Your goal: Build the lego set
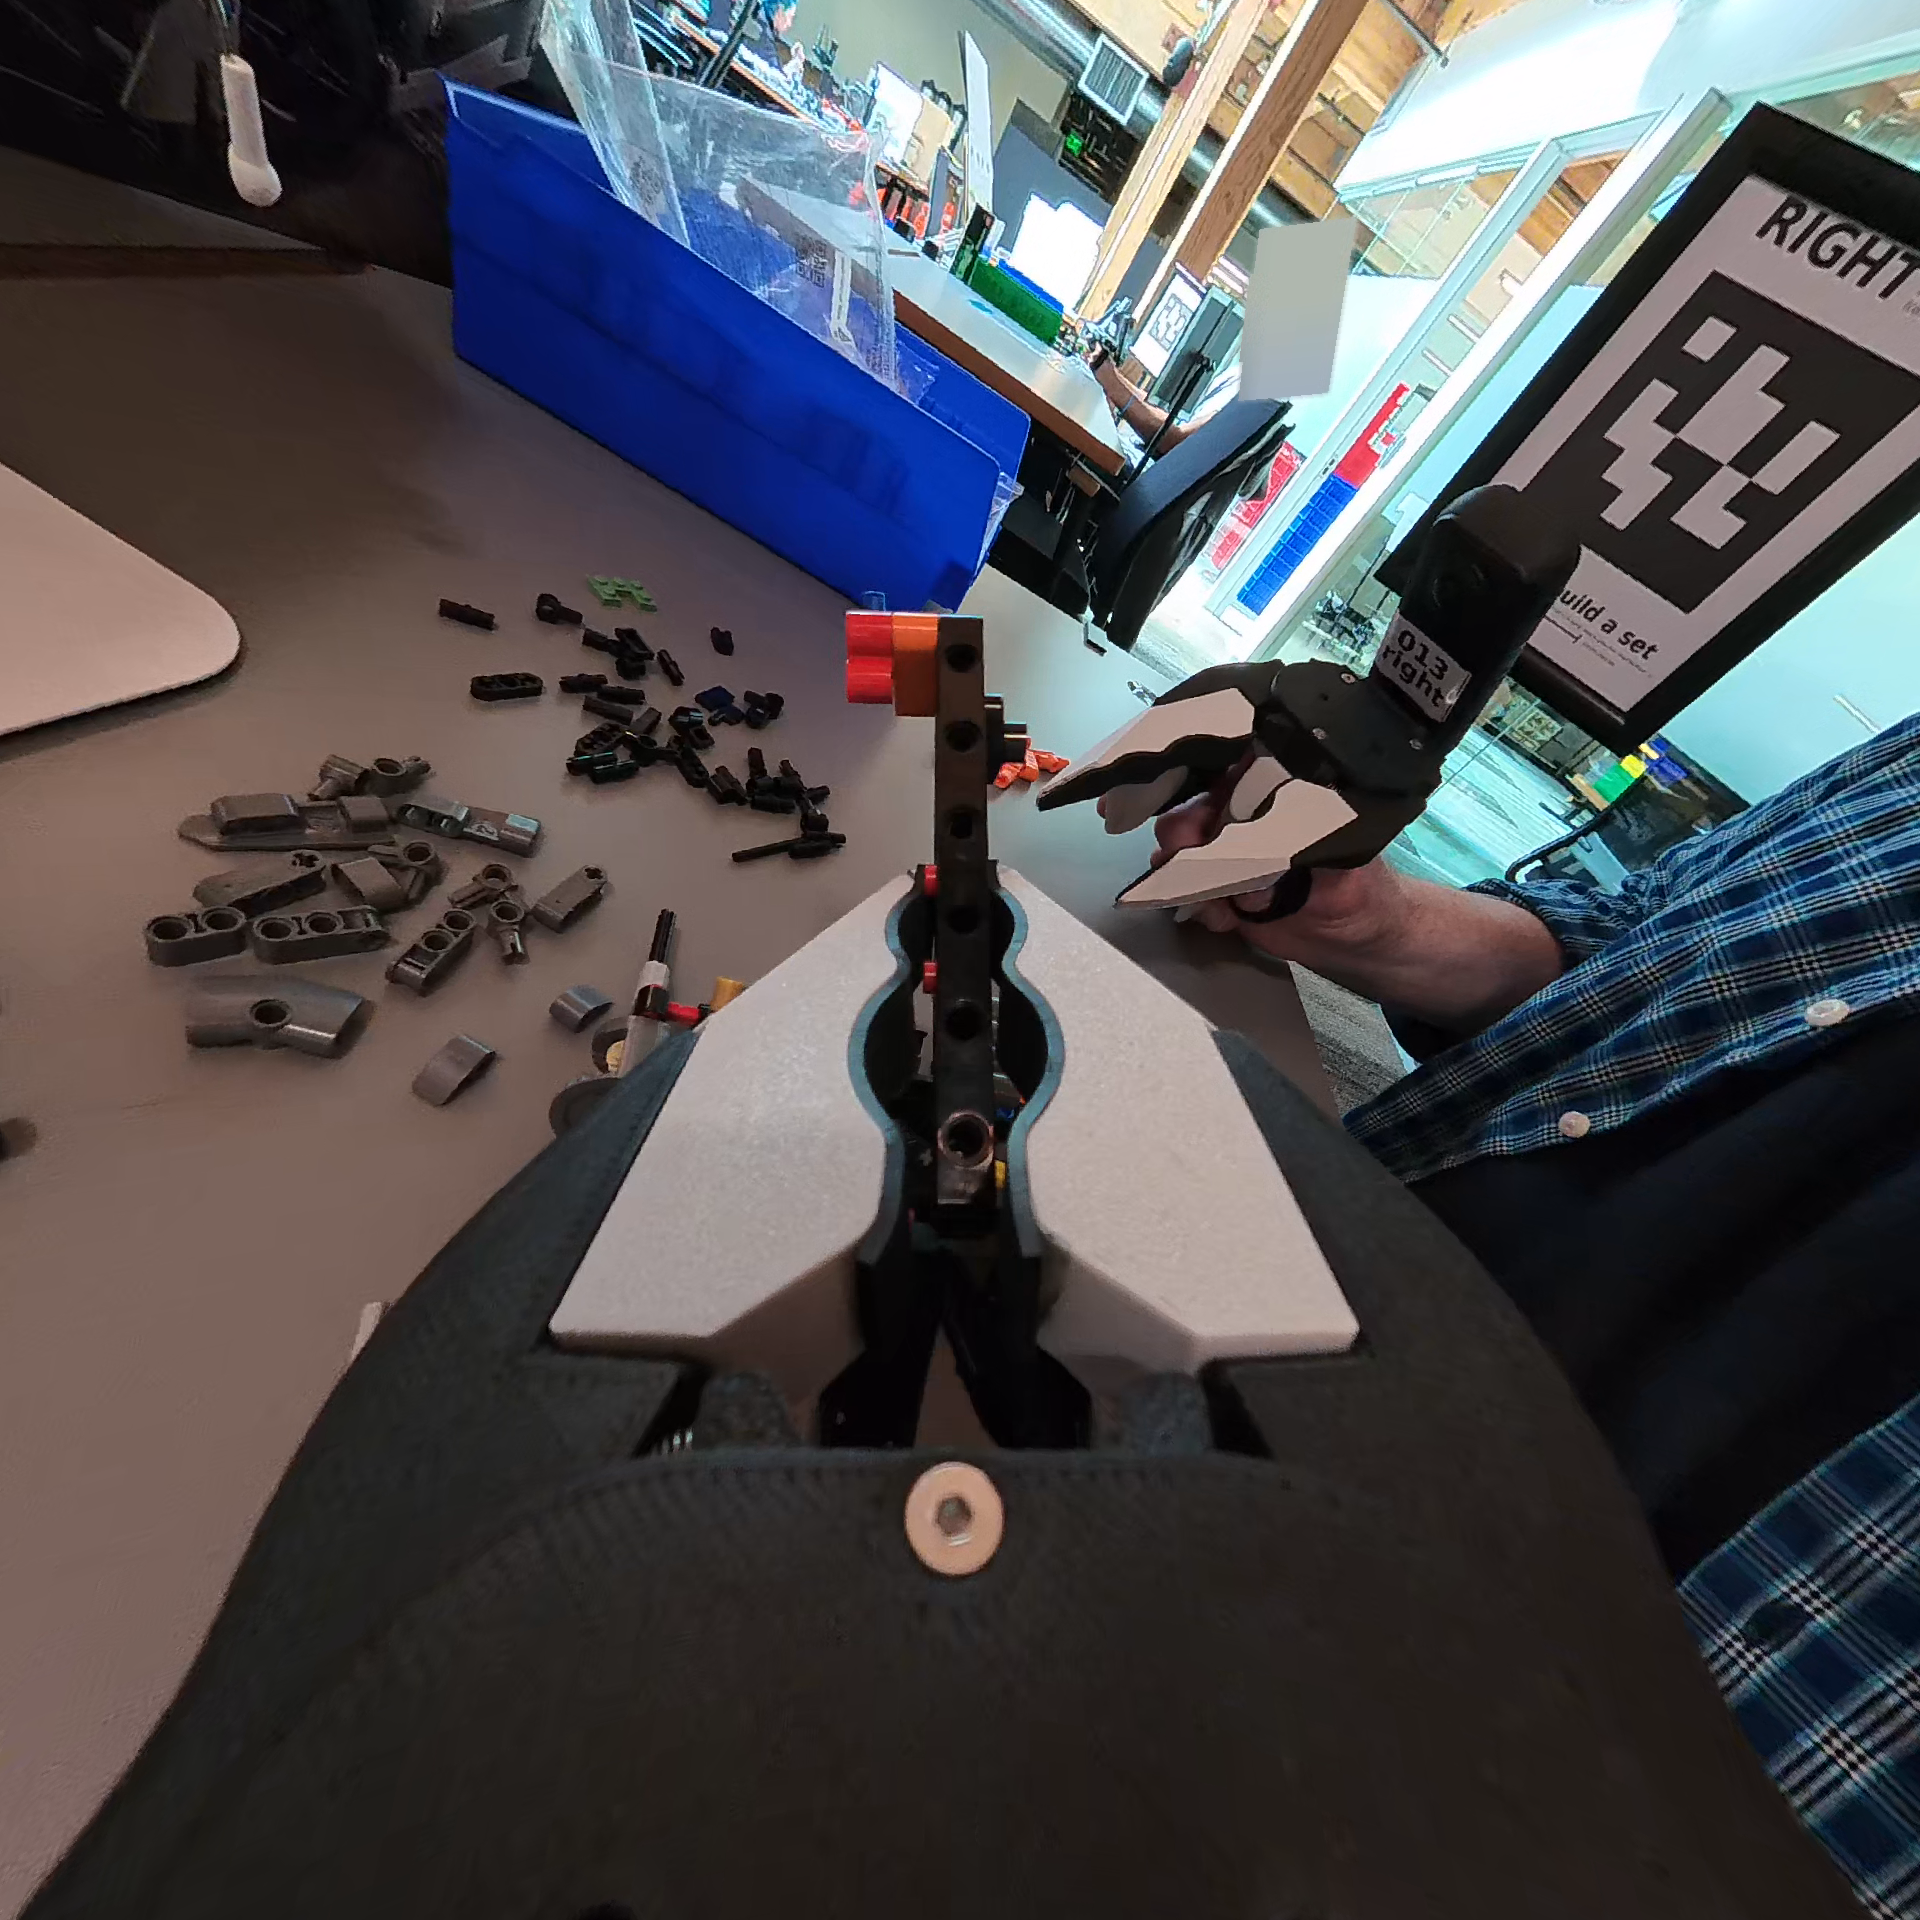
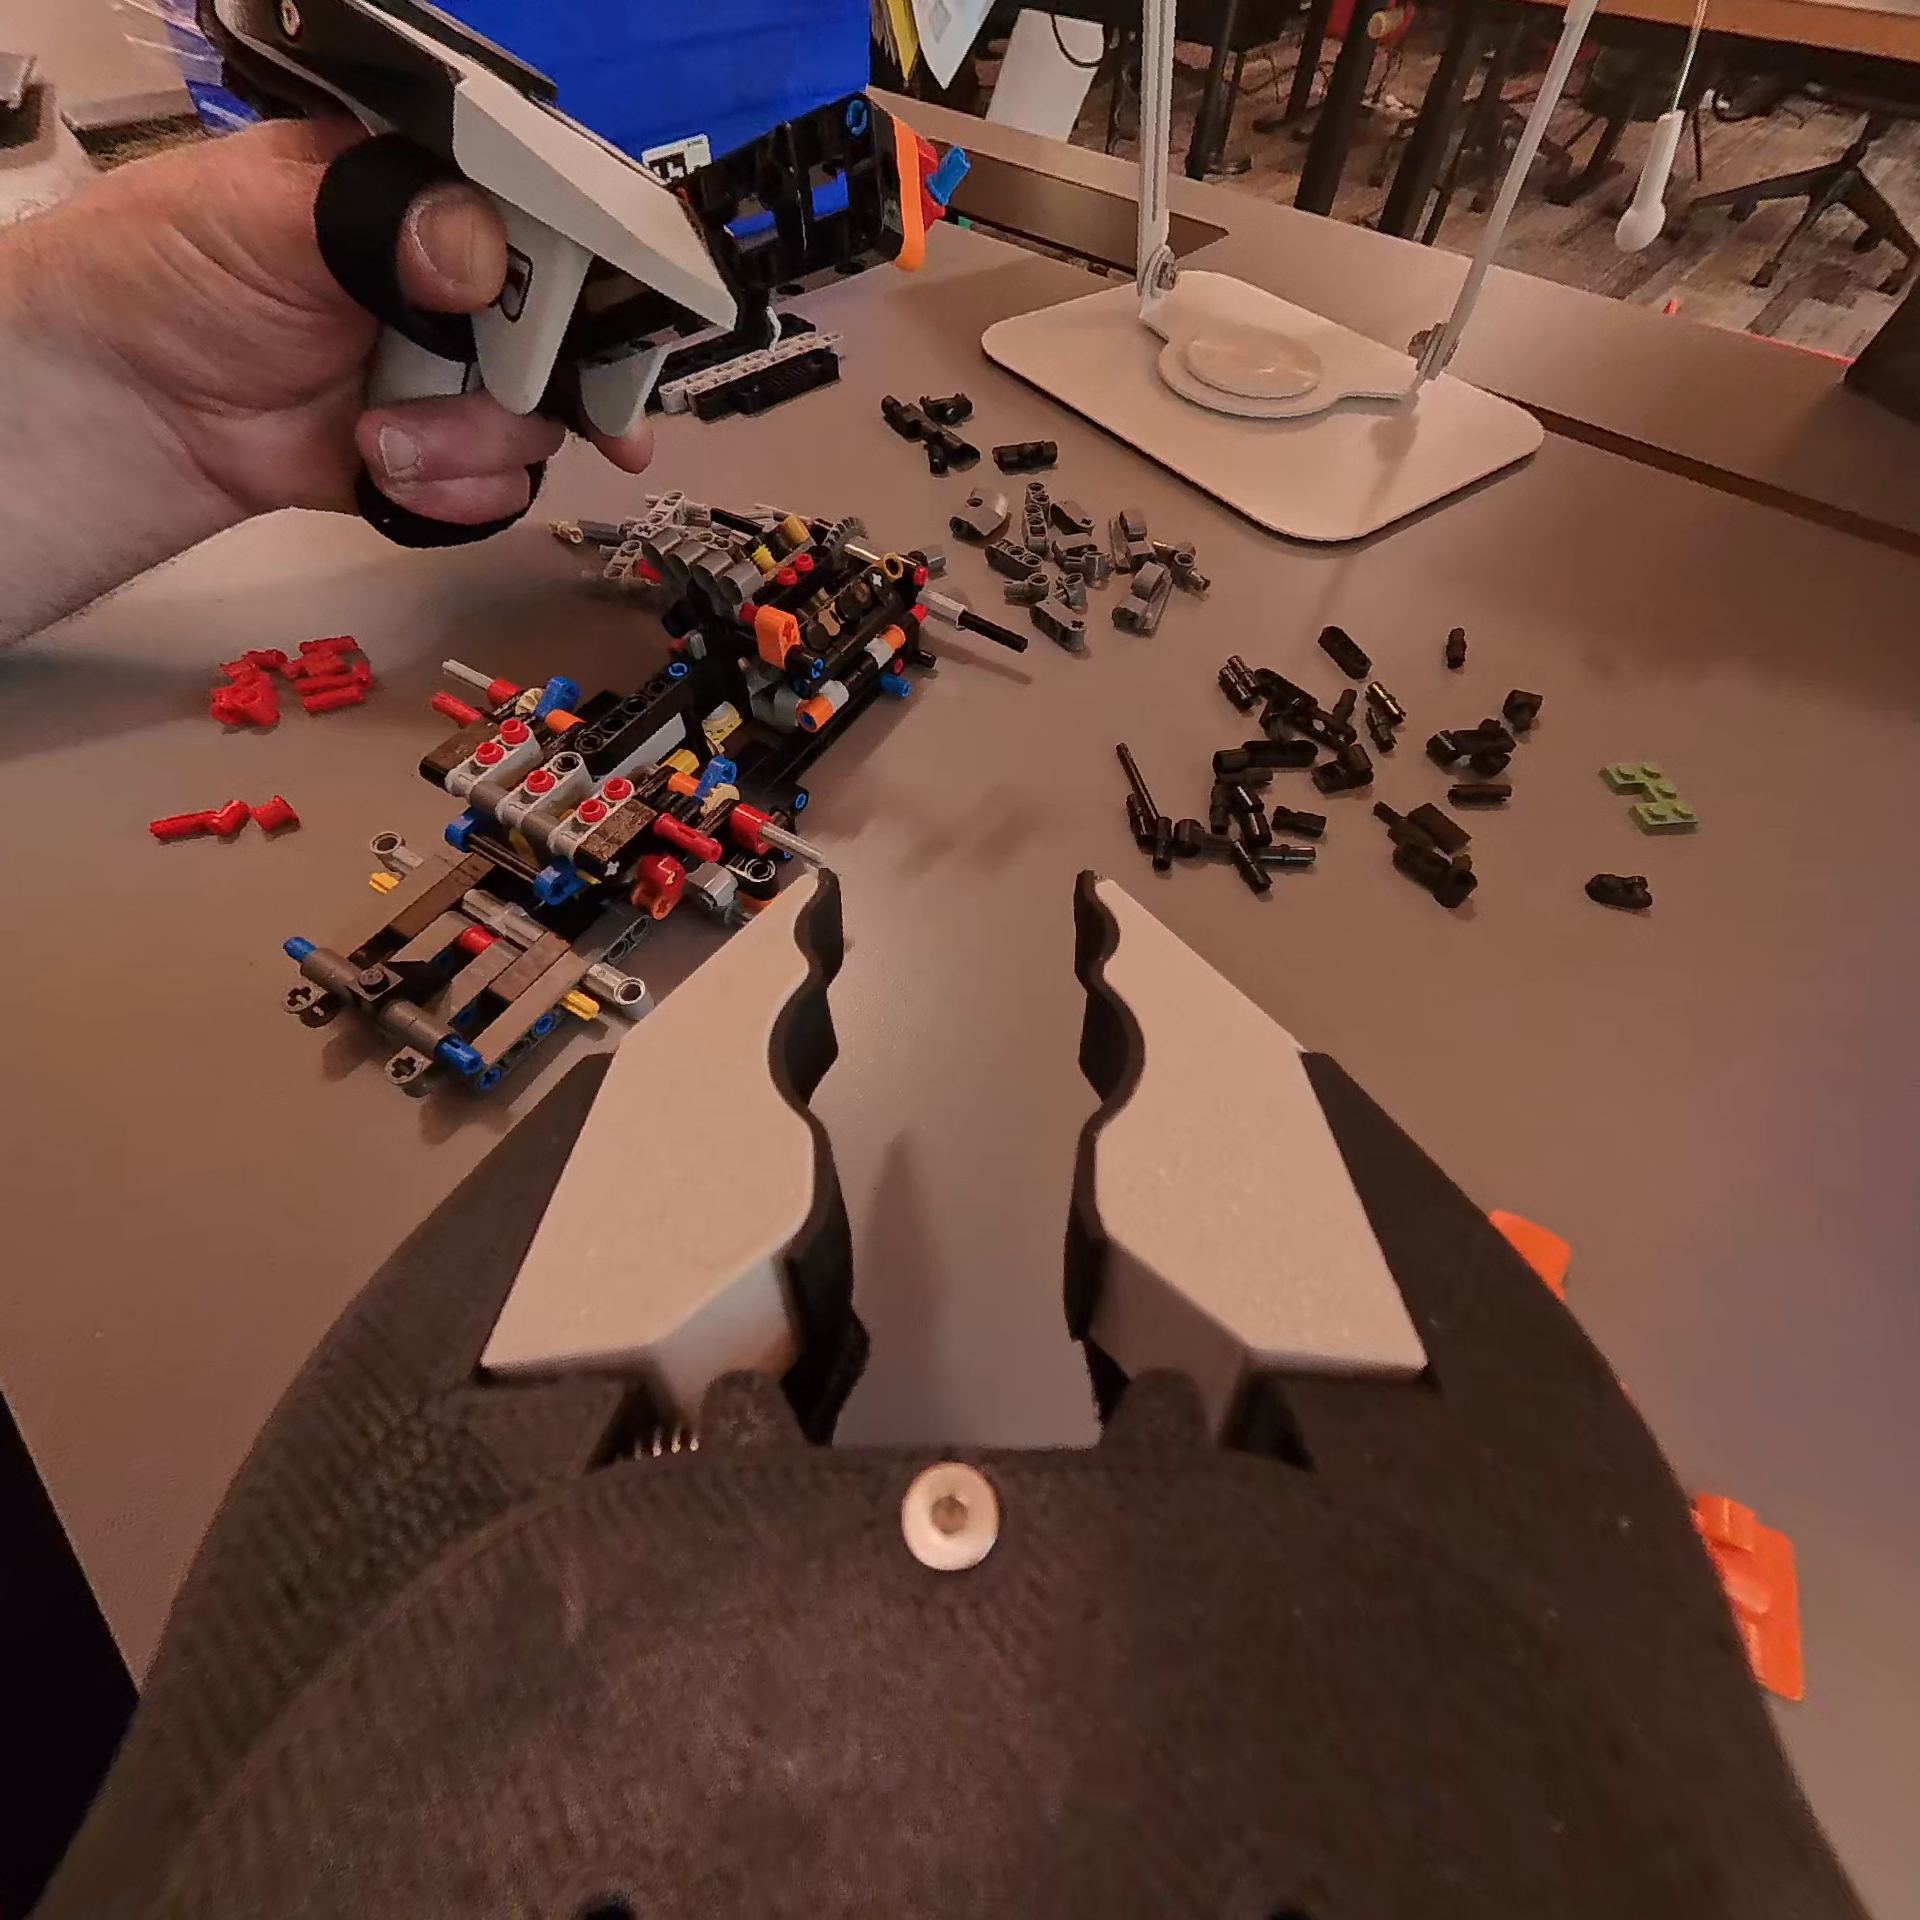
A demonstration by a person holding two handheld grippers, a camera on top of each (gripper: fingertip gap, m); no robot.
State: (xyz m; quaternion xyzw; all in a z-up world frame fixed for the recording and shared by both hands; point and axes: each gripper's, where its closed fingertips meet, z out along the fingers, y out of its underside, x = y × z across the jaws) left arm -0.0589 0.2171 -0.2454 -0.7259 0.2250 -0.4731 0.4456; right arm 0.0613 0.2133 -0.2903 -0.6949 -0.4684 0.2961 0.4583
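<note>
My left gripper (image 1: 958, 894) is shut on a black lego frame sub-assembly (image 1: 960, 790) with orange and red pieces at its far end, held up above the table. In the right wrist view that gripper (image 2: 727, 301) holds the same black frame (image 2: 821, 187) at the upper left. My right gripper (image 2: 956, 883) is open and empty, low over bare table; it also shows in the left wrist view (image 1: 1091, 842) to the right of the frame. A large partly built chassis (image 2: 634, 790) lies on the table left of it.
Loose black pins (image 2: 1340, 769), grey connectors (image 2: 1081, 561), red pins (image 2: 291, 681) and green plates (image 2: 1652, 795) lie scattered on the grey table (image 2: 987, 1039). A white lamp base (image 2: 1268, 405) stands far right. A blue bin (image 1: 717, 353) stands behind. Orange pieces (image 2: 1745, 1579) lie beside my right gripper. Spacing between my two grippers at the tips: around 15 centimetres.
</note>
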